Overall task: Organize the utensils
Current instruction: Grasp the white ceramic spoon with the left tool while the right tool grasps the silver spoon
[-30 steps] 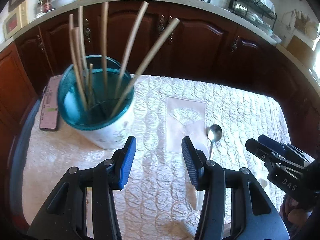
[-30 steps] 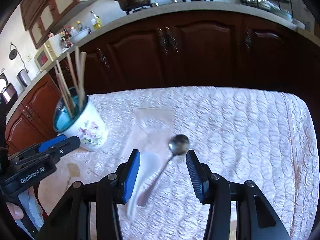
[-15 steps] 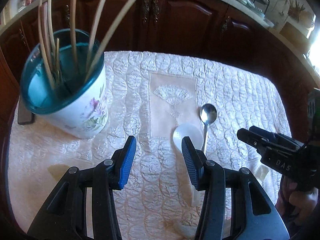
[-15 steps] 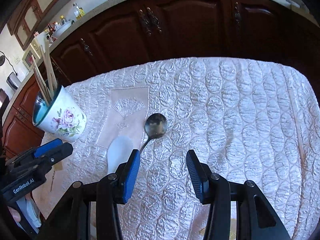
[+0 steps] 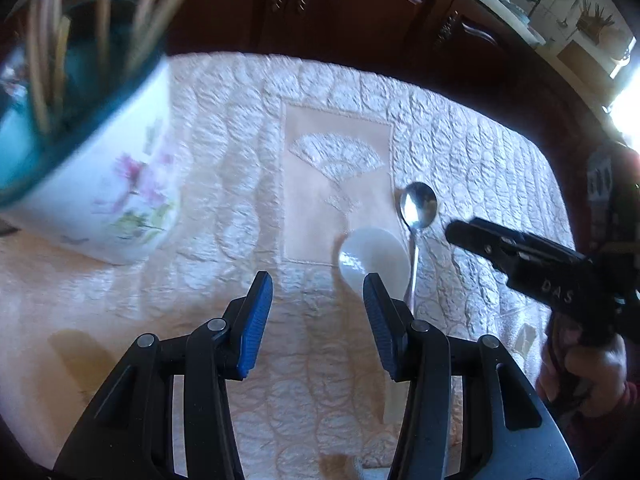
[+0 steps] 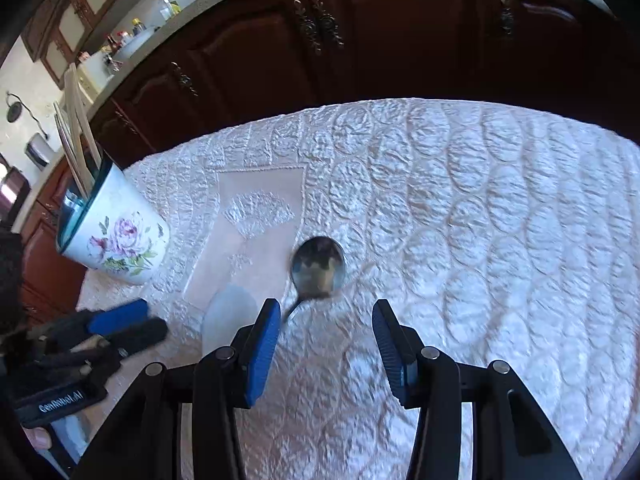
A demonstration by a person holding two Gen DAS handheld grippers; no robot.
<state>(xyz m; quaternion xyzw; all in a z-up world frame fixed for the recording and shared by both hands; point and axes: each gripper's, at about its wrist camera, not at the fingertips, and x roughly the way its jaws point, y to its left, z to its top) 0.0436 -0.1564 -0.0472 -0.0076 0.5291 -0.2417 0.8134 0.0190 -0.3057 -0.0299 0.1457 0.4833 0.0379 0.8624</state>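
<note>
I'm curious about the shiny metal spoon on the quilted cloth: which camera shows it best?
The left wrist view: the shiny metal spoon shows bowl and most of its handle, sharp. The right wrist view shows the spoon blurred, handle hidden behind a finger.

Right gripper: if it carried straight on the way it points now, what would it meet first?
Probably the metal spoon: its bowl lies just ahead of the open right gripper, slightly left of centre, on the quilted tablecloth. Depth is unclear; it might land on cloth just beside it.

A bumpy white cloth [image 6: 460,208] covers the table. A smooth patch with a fan shape [image 5: 336,156] sits in it. Dark brown cupboard doors [image 6: 360,40] stand far behind. Bottles [image 6: 164,6] sit far left on the counter.
</note>
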